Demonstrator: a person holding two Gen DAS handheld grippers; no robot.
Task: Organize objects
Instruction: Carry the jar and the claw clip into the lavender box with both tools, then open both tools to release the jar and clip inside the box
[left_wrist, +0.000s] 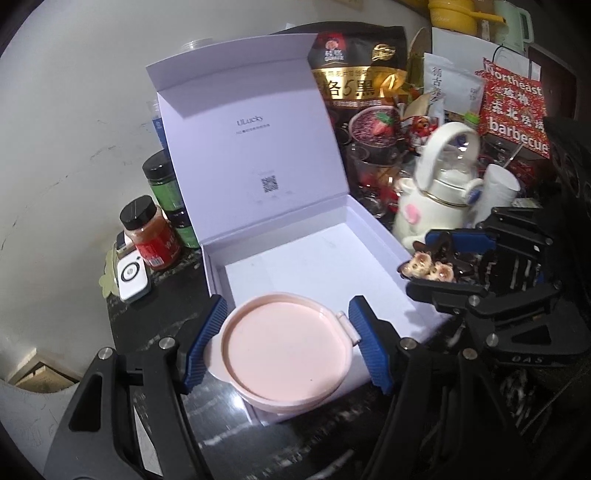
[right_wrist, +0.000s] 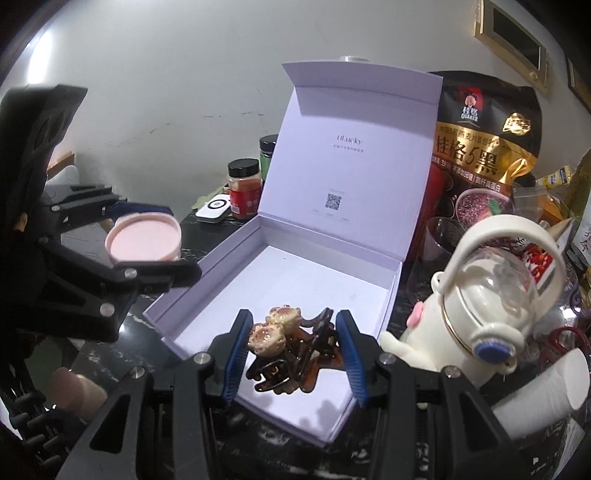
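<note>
A white gift box (left_wrist: 373, 229) (right_wrist: 207, 266) stands open on the dark counter, lid upright, its inside bare. My left gripper (left_wrist: 288, 345) (right_wrist: 144, 240) is shut on a round pink lidded container (left_wrist: 286, 350) (right_wrist: 144, 236), held over the box's near left corner. My right gripper (right_wrist: 291, 354) (left_wrist: 443, 258) is shut on a brown hair claw clip with two cream flowers (right_wrist: 284, 350) (left_wrist: 430, 267), held over the box's near right edge. Both blue pads press the sides of each held thing.
Spice jars (left_wrist: 151, 236) (right_wrist: 243, 184) and a small white device (left_wrist: 131, 278) sit left of the box. Behind and to its right stand a black oat bag (left_wrist: 358, 77) (right_wrist: 487, 147), a white teapot (left_wrist: 443, 184) (right_wrist: 491, 295), a white cup (left_wrist: 496, 192) and a red barbecue box (left_wrist: 513, 110).
</note>
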